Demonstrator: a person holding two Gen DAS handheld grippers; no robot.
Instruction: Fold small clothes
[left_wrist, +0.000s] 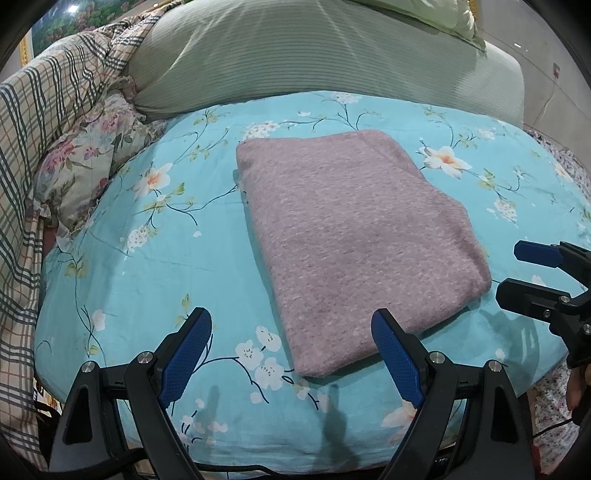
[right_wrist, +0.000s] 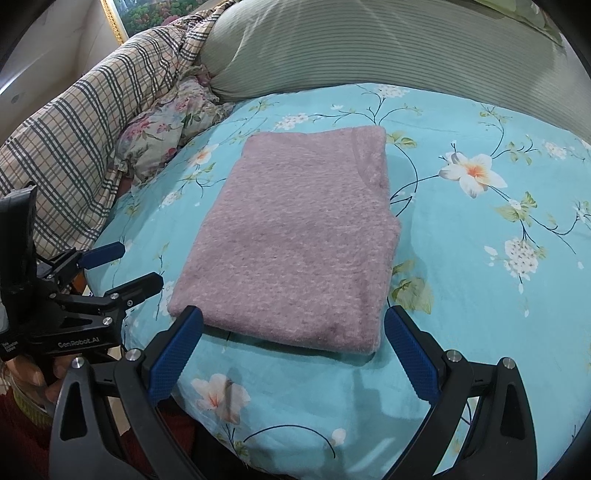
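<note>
A mauve, fuzzy knitted garment, folded into a thick rectangular pad, is lying flat near the middle of a turquoise bedsheet printed with white blossoms. Its layered edges are showing along the side nearest the right wrist camera, and the top surface is looking smooth.

The left gripper is hovering at the near corner of the garment with its blue ribbed pads spread wide and nothing between them. Whether its right finger is touching the fabric cannot be told from either view. The right gripper is standing just off the garment's near edge, its two fingers likewise parted to roughly the width of that edge and holding nothing.

Beyond the garment, a pale green ribbed pillow is lying across the far end of the sheet. To the left, a beige plaid quilt with dark stripes is bunching up, with a floral ruffled cushion in pink and cream resting just beside it at the sheet's edge.
</note>
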